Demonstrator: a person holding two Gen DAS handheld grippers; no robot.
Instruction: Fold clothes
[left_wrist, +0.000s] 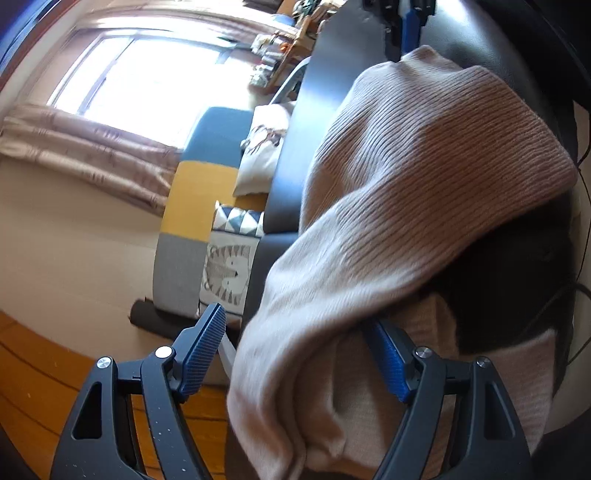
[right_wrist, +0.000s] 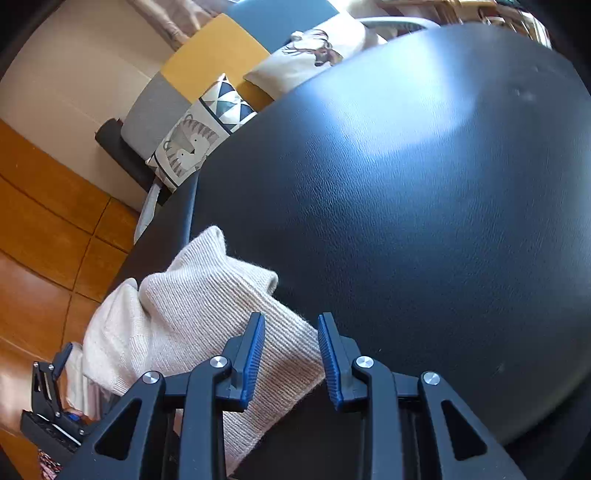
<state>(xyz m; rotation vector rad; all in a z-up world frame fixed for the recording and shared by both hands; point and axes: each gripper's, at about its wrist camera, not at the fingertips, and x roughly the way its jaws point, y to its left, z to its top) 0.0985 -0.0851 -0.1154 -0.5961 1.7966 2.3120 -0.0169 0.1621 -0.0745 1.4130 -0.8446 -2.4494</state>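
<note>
A beige ribbed knit sweater (left_wrist: 424, 155) lies bunched on the black leather-like table (left_wrist: 321, 92), with one fold hanging over the table's near edge. My left gripper (left_wrist: 293, 317) is wide open. The hanging fold runs between its blue fingers (left_wrist: 207, 343) and covers the tip of the right one. In the right wrist view the sweater (right_wrist: 192, 314) sits at the table's (right_wrist: 424, 184) left edge. My right gripper (right_wrist: 291, 317) is open just above its near corner, gripping nothing. The left gripper (right_wrist: 51, 391) shows at the lower left, and the right gripper (left_wrist: 402, 22) at the top.
A sofa in blue, yellow and grey blocks (right_wrist: 207, 55) with patterned cushions (right_wrist: 192, 144) stands beyond the table. Wooden floor (right_wrist: 44, 229) runs along the left. A bright window with curtains (left_wrist: 147, 74) is behind. Dark cables (left_wrist: 576, 295) hang at the right.
</note>
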